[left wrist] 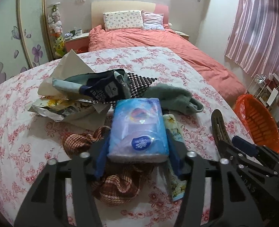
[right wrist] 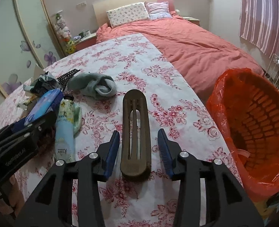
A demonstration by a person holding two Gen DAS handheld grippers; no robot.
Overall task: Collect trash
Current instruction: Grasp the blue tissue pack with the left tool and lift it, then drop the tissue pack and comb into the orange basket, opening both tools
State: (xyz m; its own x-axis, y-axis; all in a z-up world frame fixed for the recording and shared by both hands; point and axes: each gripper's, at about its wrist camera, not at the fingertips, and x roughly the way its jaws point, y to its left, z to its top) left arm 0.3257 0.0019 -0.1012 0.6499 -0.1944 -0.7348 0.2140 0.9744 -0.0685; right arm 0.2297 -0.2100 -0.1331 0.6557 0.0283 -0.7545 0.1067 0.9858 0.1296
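tissue pack [left wrist: 138, 126] blue | bin liner [right wrist: 224, 102] orange | tablecloth [right wrist: 120, 62] pink-floral white

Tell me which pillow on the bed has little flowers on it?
The white flower-print pillow, on the left; the lilac pillow beside it looks plain.

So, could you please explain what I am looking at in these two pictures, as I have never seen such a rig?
There is no robot: a person holds a two-finger gripper in each hand, each with a wide-angle camera looking along its fingers. One picture comes from the left gripper, the other from the right gripper. Below is a floral-covered table, with a bed behind. On it lie papers, a green cloth, a bottle and rope; a lined bin stands at the right. The left gripper is shut on a tissue pack. A slotted piece sits between the right gripper's pads, with gaps on both sides, so ungripped.
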